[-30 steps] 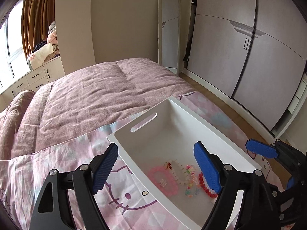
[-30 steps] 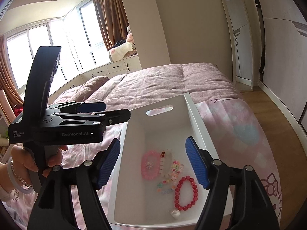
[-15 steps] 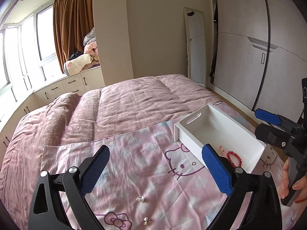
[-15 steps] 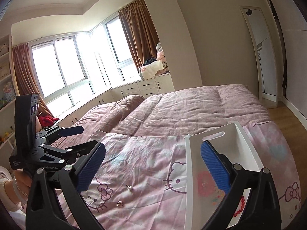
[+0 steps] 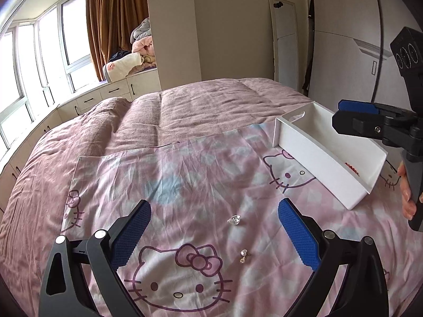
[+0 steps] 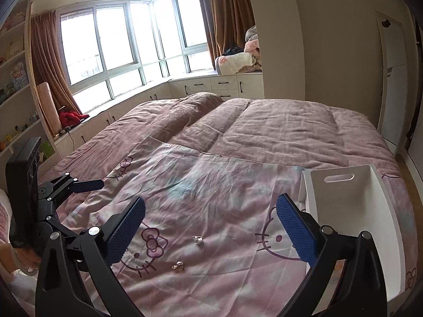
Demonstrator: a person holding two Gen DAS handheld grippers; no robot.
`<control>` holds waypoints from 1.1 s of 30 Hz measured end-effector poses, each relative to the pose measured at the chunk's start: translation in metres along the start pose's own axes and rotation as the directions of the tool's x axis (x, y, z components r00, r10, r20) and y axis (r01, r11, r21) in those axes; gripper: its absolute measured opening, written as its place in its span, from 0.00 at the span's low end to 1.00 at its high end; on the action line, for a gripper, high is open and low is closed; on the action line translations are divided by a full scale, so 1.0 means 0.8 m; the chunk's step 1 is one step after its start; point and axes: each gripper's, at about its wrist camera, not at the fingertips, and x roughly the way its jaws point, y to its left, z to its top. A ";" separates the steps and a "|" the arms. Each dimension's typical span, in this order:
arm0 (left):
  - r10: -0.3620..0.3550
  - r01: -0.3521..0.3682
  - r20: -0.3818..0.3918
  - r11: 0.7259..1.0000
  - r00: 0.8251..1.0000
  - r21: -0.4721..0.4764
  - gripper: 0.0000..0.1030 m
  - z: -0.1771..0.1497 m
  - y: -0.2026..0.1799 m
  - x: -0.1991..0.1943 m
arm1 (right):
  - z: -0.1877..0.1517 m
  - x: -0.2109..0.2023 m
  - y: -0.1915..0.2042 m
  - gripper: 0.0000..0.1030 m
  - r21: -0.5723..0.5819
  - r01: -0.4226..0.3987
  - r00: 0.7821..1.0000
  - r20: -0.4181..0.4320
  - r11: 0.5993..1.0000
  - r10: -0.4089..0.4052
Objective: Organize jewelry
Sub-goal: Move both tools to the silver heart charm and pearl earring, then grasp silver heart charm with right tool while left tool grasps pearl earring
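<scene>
Left gripper (image 5: 214, 233) spread wide, nothing between the pads, hovering over the pink cat-print sheet (image 5: 185, 174). Right gripper (image 6: 210, 228) likewise wide and empty above the same sheet.

In the left view, a clear gem (image 5: 234, 219) on the sheet between the pads, a pearl earring (image 5: 243, 255) just below it toward 6 o'clock, the two near but apart. White bin (image 5: 317, 158) off at 2 o'clock, a red bracelet (image 5: 351, 168) peeking over its near wall; other contents hidden.

In the right view, gem (image 6: 197, 239) and earring (image 6: 178, 265) again between the pads, earring toward 7 o'clock of the gem. Bin (image 6: 341, 192) at 3 o'clock, slot handle at its far end, interior mostly hidden behind the right finger.

Mauve duvet (image 6: 264, 126) beyond the sheet at 12 o'clock.
</scene>
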 end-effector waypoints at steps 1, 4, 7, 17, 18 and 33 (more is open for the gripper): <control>-0.007 0.007 -0.017 1.000 1.000 0.003 0.95 -0.012 -0.001 0.012 | -0.004 0.011 0.003 0.95 -0.009 -0.002 1.000 -0.017 1.000 0.002; -0.035 0.035 -0.059 0.999 0.998 0.006 0.95 -0.043 -0.004 0.046 | -0.018 0.047 0.006 0.95 -0.029 -0.013 0.997 -0.081 0.999 0.010; -0.073 0.074 -0.076 0.997 0.994 0.007 0.95 -0.067 -0.007 0.071 | -0.039 0.079 0.004 0.95 -0.022 -0.039 0.990 -0.139 0.999 0.035; -0.189 0.195 -0.113 0.980 0.976 0.046 0.95 -0.103 -0.025 0.125 | -0.098 0.183 0.001 0.95 -0.046 -0.044 0.961 -0.276 0.998 0.029; -0.185 0.192 -0.121 0.980 0.975 0.053 0.95 -0.106 -0.028 0.131 | -0.102 0.191 0.001 0.94 -0.053 -0.042 0.958 -0.286 0.998 0.025; -0.119 0.137 -0.163 0.985 0.979 0.102 0.71 -0.131 -0.026 0.167 | -0.146 0.265 0.018 0.65 -0.169 -0.017 0.931 -0.363 0.986 -0.046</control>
